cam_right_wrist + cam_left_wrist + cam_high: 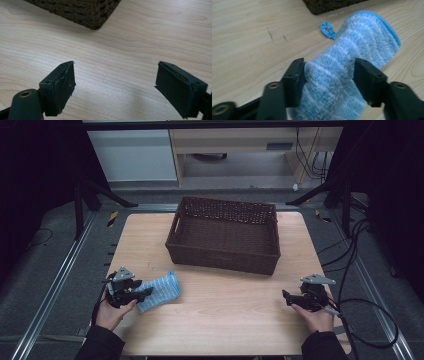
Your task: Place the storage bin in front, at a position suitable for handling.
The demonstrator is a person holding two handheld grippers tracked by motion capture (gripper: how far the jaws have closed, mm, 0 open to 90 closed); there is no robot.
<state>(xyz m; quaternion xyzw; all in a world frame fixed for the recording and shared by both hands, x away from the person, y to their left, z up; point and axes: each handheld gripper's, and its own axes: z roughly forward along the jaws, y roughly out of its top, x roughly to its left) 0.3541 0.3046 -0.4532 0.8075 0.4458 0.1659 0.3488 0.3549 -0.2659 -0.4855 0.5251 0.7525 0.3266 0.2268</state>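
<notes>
— Three things matter on the wooden table, biggest first: the brown woven basket at the far middle, then the blue striped cloth lying flat near the front left corner, well short of the basket, then its little hanging loop.

— And the grippers?

— The left gripper has its jaws spread wide on either side of the cloth's near end. The fluffy pile sits between the pads and brushes at least one of them, but I see no squeeze on it, so I'd call that unclamped. The right gripper rests near the front right, jaws spread with nothing but bare wood between them.

— How will the cloth handle?

— My judgement: light, soft, floppy. It should bunch and droop once lifted, and a thick pile gives the pads good friction, so slipping seems unlikely. Nothing fragile about it.

— Where to grip?

— Probably right where the left jaws stand, across the near end, biting deep enough to catch both layers. The bound blue edge would be a firmer alternative; the loop looks too small to trust.
</notes>
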